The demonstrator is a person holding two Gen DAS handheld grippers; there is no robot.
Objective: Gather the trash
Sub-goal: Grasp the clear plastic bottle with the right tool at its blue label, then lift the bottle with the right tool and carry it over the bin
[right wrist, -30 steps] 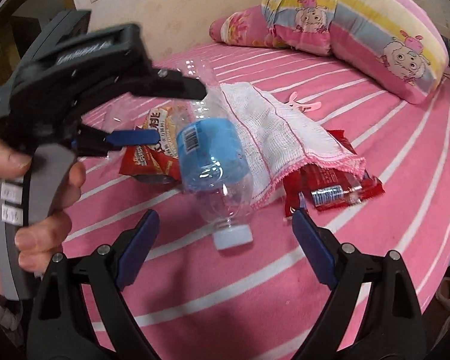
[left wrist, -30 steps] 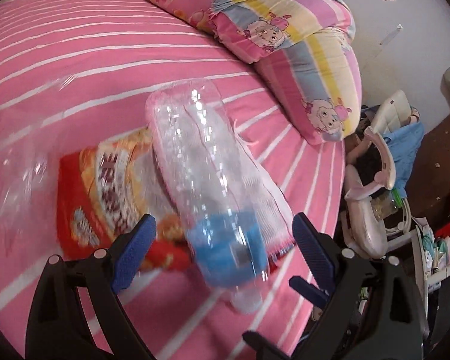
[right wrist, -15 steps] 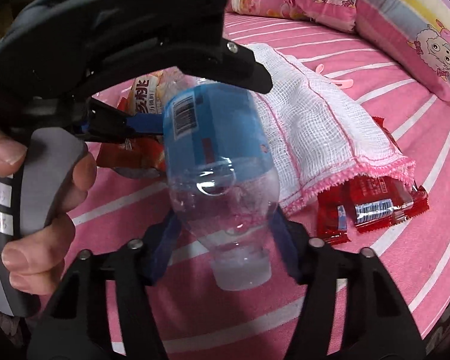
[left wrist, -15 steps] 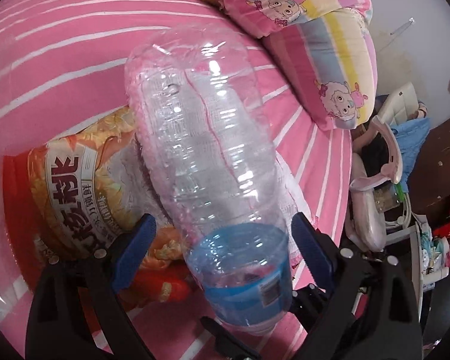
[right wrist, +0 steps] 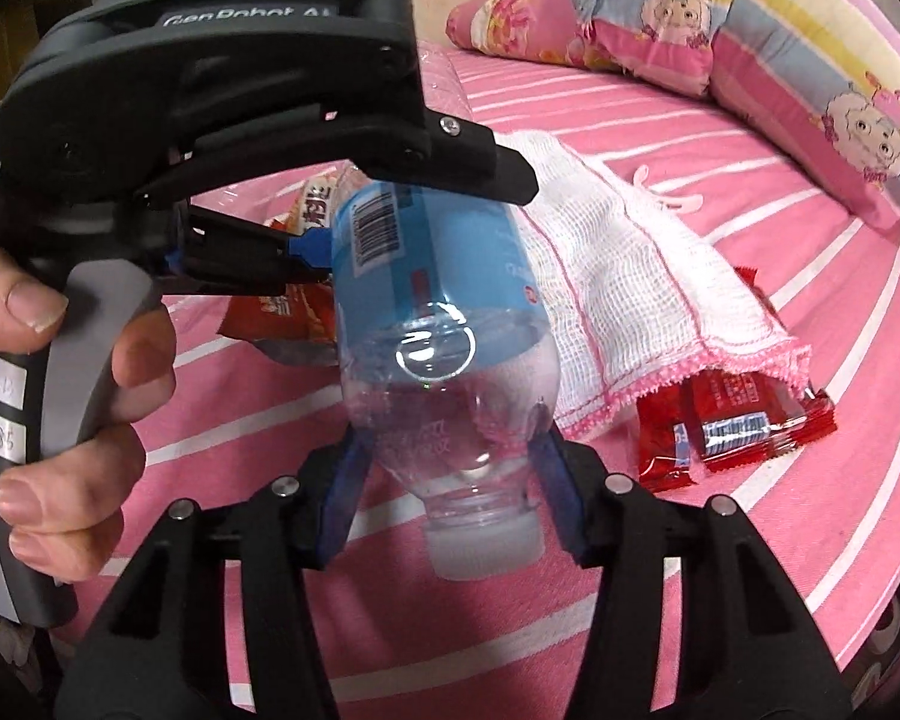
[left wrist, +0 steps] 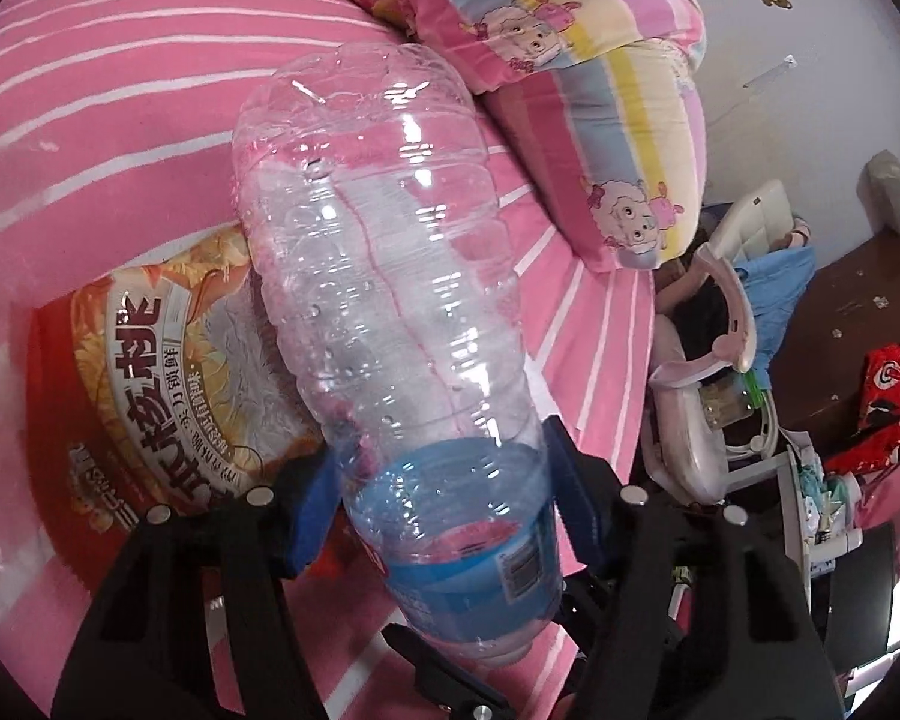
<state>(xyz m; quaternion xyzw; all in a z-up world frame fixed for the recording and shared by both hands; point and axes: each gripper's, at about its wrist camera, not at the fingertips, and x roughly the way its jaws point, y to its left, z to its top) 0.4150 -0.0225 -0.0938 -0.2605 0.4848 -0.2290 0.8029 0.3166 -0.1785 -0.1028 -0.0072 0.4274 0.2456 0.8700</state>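
Observation:
A clear plastic bottle [left wrist: 390, 300] with a blue label and white cap is held over the pink striped bed [left wrist: 120, 90], cap end toward the right wrist camera. My left gripper [left wrist: 441, 492] has its jaws closing on the labelled part, and the blue pads touch both sides. In the right wrist view, the bottle [right wrist: 438, 276] has its shoulder just above the cap pinched by my right gripper [right wrist: 447, 474]. A hand [right wrist: 60, 372] holds the left gripper [right wrist: 414, 216]. A red and orange snack bag [left wrist: 150, 390] lies under the bottle.
A white gauze cloth [right wrist: 648, 300] lies on the bed and partly covers red wrappers [right wrist: 732, 426]. Cartoon pillows [left wrist: 600, 90] are piled at the head. Beyond the bed's edge sit a pink and white seat [left wrist: 720, 360] and other clutter.
Both grippers closed on the bottle, the right one first and the left one after it. The bottle now fills more of both views.

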